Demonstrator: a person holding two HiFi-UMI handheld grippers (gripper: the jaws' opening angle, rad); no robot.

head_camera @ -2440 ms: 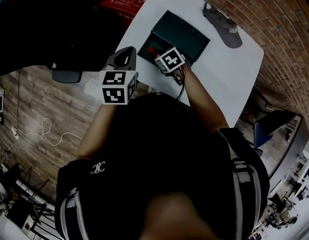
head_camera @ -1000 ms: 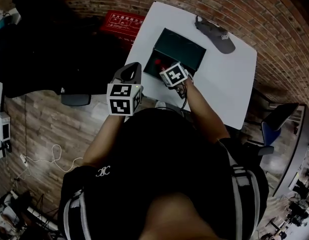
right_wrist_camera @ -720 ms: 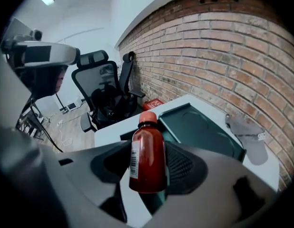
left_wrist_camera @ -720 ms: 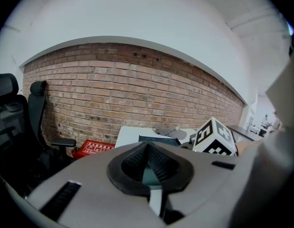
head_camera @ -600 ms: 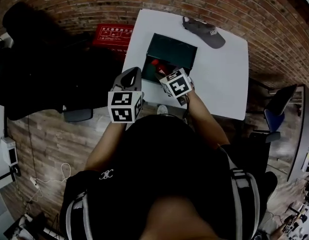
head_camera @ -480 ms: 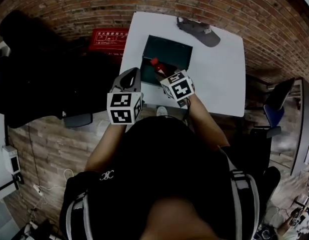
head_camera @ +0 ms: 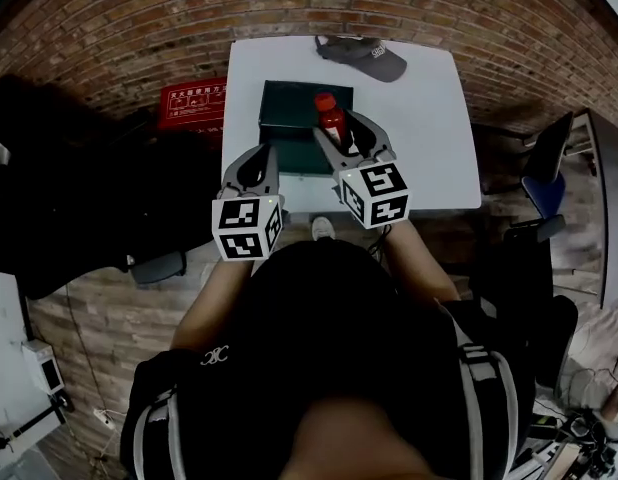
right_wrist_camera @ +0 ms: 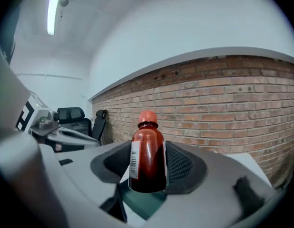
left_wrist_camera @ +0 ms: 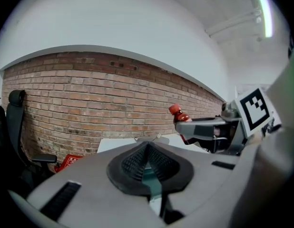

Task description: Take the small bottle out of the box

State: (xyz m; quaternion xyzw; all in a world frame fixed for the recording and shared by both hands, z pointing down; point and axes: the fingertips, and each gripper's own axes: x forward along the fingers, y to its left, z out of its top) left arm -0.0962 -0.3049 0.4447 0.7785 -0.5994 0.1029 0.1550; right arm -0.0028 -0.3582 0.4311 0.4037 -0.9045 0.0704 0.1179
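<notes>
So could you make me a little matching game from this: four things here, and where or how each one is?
Things: 1 small bottle; 2 box; 3 cap; 4 left gripper.
States: A shut, empty; B at the far edge of the table; C held by the right gripper; D dark green, on the table.
Pairs: 1-C; 2-D; 3-B; 4-A.

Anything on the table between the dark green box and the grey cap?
No. Head view: only bare white table separates the dark green box from the grey cap.
</notes>
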